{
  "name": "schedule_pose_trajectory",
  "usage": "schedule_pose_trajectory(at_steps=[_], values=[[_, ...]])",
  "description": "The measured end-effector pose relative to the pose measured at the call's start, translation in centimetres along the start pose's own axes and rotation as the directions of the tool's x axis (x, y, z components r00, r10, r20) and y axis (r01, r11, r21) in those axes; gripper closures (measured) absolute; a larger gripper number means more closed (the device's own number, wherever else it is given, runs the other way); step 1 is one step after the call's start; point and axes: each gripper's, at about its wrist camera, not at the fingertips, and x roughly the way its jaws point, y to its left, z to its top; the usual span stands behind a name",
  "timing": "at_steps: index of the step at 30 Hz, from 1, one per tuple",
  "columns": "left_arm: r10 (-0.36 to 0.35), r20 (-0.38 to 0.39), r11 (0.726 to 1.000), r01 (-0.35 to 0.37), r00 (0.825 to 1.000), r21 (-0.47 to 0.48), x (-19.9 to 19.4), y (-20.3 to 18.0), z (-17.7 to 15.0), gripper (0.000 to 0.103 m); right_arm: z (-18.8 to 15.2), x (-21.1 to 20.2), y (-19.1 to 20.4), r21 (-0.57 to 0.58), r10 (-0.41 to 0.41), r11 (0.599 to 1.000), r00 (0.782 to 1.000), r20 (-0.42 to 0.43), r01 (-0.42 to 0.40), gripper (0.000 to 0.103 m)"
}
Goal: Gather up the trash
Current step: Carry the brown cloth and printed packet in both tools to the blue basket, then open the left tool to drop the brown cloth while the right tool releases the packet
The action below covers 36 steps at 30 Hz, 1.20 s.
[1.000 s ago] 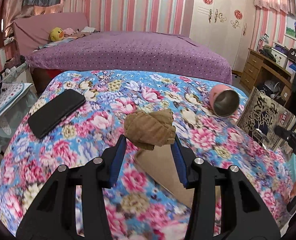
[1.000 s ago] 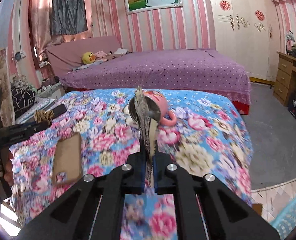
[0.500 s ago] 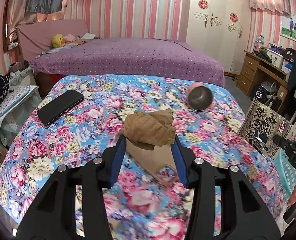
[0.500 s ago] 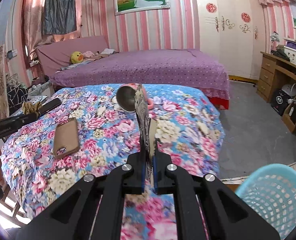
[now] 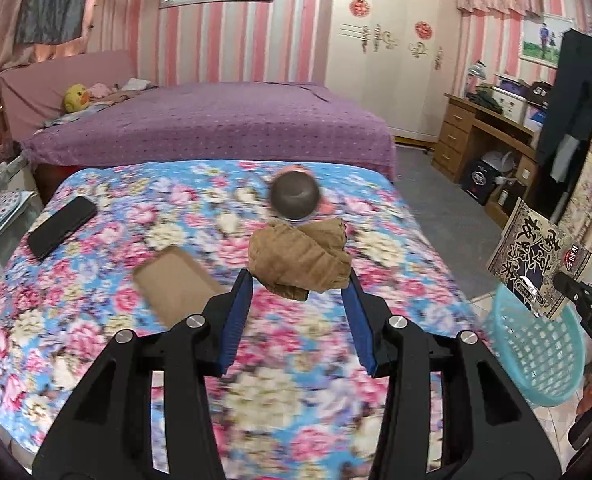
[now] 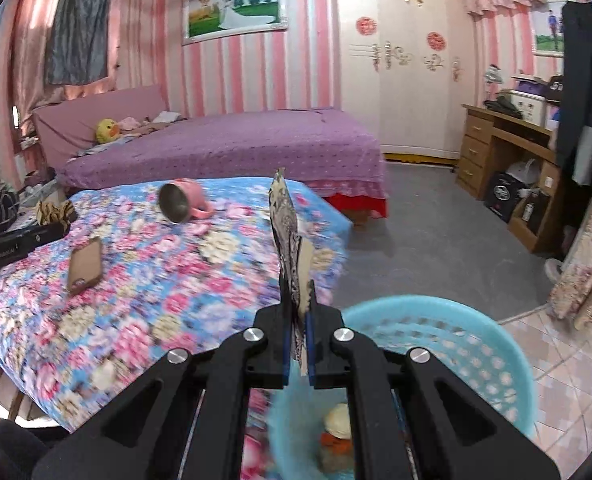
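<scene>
Floral-quilted bed (image 6: 143,300) is carrying a mug (image 6: 181,202) and phones; blue basket (image 6: 476,344) is already holding some rubbish. Right hand-held gripper (image 6: 298,344) is pinching a printed wrapper (image 6: 287,248) above it; left hand-held gripper (image 5: 298,292) is clamping a brown crumpled wad (image 5: 300,256), not yet binned.

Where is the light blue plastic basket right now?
The light blue plastic basket stands on the tiled floor off the floral table's right end, directly beneath the right gripper.

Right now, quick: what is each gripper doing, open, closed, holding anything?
Left gripper: closed on the brown crumpled cloth, above the bed.
Right gripper: closed on the flat printed wrapper, over the blue basket.
</scene>
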Motion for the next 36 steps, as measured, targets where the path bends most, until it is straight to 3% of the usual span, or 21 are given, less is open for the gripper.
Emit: schedule_pose_trajectory(at_steps=[12, 21, 29, 32, 34, 36], values=[[-0.124, -0.035, 0.990, 0.126, 0.992, 0.066, 2.0, -9.9, -1.7, 0.058, -2.6, -3.9, -8.9, 0.060, -0.153, 0.986, 0.988, -0.011, 0.153, 0.097], [-0.226, -0.076, 0.963, 0.234, 0.971, 0.131, 4.1, -16.5, -3.4, 0.058, -5.0, -5.4, -13.5, 0.122, -0.233, 0.964, 0.972, -0.040, 0.236, 0.097], [-0.306, -0.121, 0.927, 0.324, 0.944, 0.190, 5.8, -21.3, -4.8, 0.056, -6.4, -5.3, -14.6, 0.157, -0.246, 0.955, 0.968, -0.044, 0.250, 0.097], [-0.317, -0.137, 0.915, 0.340, 0.939, 0.218, 6.1, -22.7, -5.3, 0.052, -6.9, -4.9, -14.8, 0.166, -0.246, 0.954, 0.968, -0.053, 0.252, 0.097], [-0.325, -0.143, 0.909, 0.350, 0.935, 0.225, 6.1, -23.3, -5.4, 0.042, -7.2, -4.7, -14.9, 0.168, -0.246, 0.953, 0.968, -0.059, 0.252, 0.097], [-0.326, -0.134, 0.908, 0.349, 0.936, 0.231, 6.0, -23.5, -5.5, 0.023, -7.3, -4.5, -14.8, 0.170, -0.246, 0.952, 0.967, -0.063, 0.253, 0.097]])
